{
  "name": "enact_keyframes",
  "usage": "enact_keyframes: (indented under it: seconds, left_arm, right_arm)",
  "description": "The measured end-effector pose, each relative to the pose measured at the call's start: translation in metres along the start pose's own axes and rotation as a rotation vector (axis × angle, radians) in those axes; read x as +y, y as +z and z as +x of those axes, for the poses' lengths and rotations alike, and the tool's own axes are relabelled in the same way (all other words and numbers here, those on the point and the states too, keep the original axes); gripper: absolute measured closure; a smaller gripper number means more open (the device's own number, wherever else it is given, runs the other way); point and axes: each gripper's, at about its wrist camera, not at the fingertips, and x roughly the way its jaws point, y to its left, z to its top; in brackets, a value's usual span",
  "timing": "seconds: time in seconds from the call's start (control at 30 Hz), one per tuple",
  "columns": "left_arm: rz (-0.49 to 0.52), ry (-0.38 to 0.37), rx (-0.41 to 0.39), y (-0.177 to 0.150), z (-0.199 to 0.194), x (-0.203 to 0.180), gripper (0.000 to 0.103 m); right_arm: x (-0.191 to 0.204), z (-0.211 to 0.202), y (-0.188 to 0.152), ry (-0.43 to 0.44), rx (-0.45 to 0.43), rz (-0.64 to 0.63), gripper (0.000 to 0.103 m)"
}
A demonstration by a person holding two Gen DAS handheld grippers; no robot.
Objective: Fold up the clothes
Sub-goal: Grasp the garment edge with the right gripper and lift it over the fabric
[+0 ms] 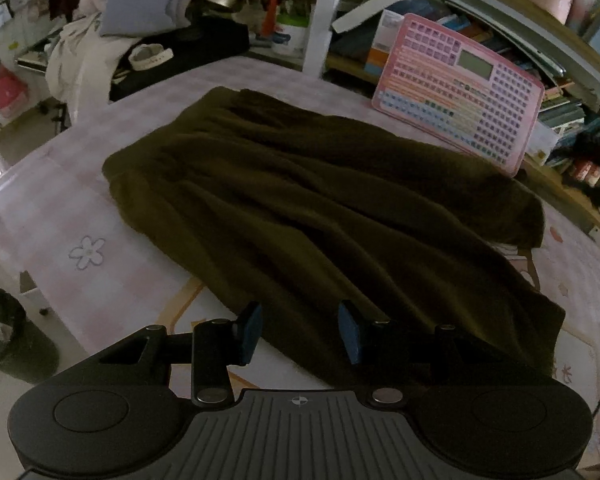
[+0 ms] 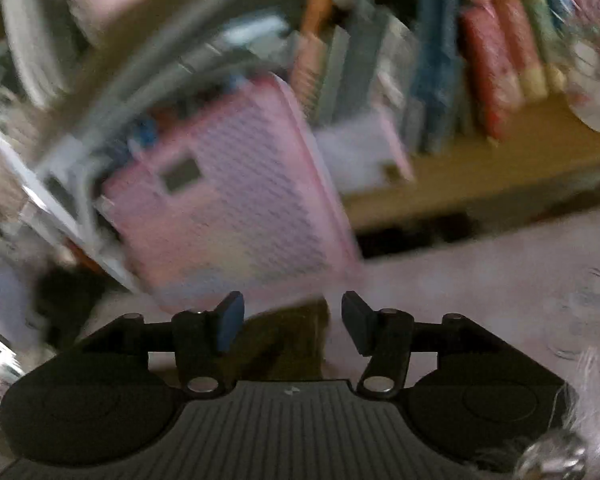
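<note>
Broadly, a pink checked bed cover (image 1: 112,216) carries the dark olive garment (image 1: 320,208), spread flat beside a pink keyboard toy (image 1: 456,92). Above its near hem the left gripper (image 1: 300,330) hangs released, empty. Blurred, the right gripper (image 2: 293,322) seems parted, likewise empty.

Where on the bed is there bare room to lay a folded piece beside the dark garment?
Bare sheet lies left of the dark garment, around the flower print, out to the bed's left edge. Another patch lies at the far right, past the garment's right edge. It is crowded behind: the pink keyboard toy and the black cloth border the garment.
</note>
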Motion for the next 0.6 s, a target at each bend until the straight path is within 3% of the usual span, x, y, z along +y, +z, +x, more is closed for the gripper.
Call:
enact_keyframes:
  seconds: [0.1,0.27,0.43,0.5,0.53,0.6]
  left_arm:
    - [-0.002,-0.005,0.022,0.0,0.005,-0.001,0.061]
    - [0.068,-0.041,0.029,0.001,0.009,-0.017,0.061]
    - [0.071,-0.04,0.024,0.0,0.007,-0.017,0.061]
    - [0.046,-0.032,0.027,-0.001,0.006,-0.011,0.061]
    - [0.035,-0.028,0.028,-0.001,0.006,-0.009,0.061]
    - [0.032,-0.02,0.025,-0.001,0.003,-0.008,0.061]
  right_arm:
    - [-0.014,-0.005,-0.016,-0.017,0.048,-0.006,0.05]
    - [-0.007,0.003,-0.056,-0.07,0.174,-0.141,0.051]
    - [0.011,0.017,-0.086,-0.1,0.218,-0.274,0.055]
    - [0.02,0.022,-0.091,-0.084,0.241,-0.335,0.069]
    - [0.024,0.022,-0.091,-0.067,0.244,-0.344,0.088]
    - [0.026,0.011,-0.077,-0.004,0.227,-0.263,0.091]
